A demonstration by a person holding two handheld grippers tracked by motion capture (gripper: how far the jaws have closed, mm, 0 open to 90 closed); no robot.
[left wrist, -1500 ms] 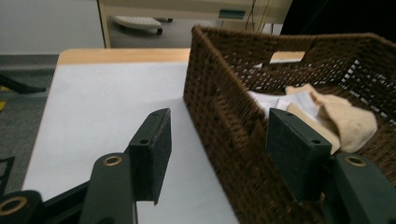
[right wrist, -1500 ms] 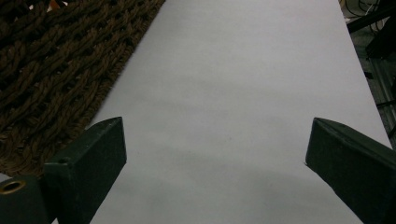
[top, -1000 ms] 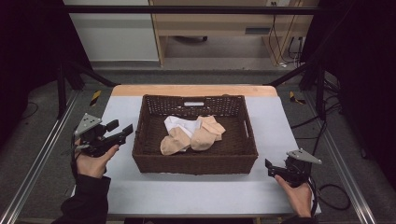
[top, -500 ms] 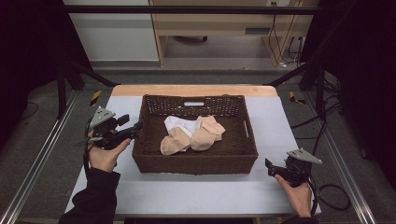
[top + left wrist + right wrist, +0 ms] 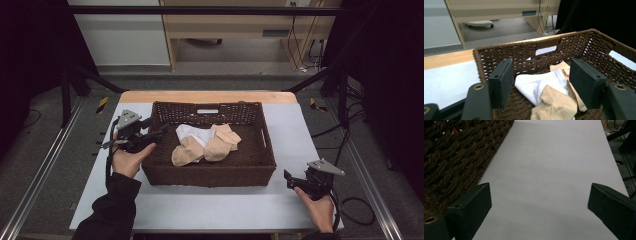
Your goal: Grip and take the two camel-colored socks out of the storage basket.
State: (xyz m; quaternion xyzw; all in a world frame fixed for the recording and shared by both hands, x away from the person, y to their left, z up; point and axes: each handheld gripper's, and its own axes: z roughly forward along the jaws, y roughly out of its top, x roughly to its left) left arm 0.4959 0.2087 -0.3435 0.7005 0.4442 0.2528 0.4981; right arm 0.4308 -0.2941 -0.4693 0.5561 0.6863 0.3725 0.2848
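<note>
A pale grey counter (image 5: 300,135) with a wooden strip along its far edge stands on a grey floor, with metal rails along both sides and light wood furniture beyond. At the left, a hand holds the left claw (image 5: 159,132) over the left rim of a brown wicker basket (image 5: 210,175) set mid-counter; its jaws are spread apart, gripping nothing. The left gripper view looks between them at a white cloth (image 5: 541,83) and beige socks (image 5: 554,105) heaped on the basket floor. Bare counter runs right of the basket. Near the front right corner the right claw (image 5: 289,179) rests low, jaws wide apart over empty surface, the basket's wall just to its left in the right gripper view.
</note>
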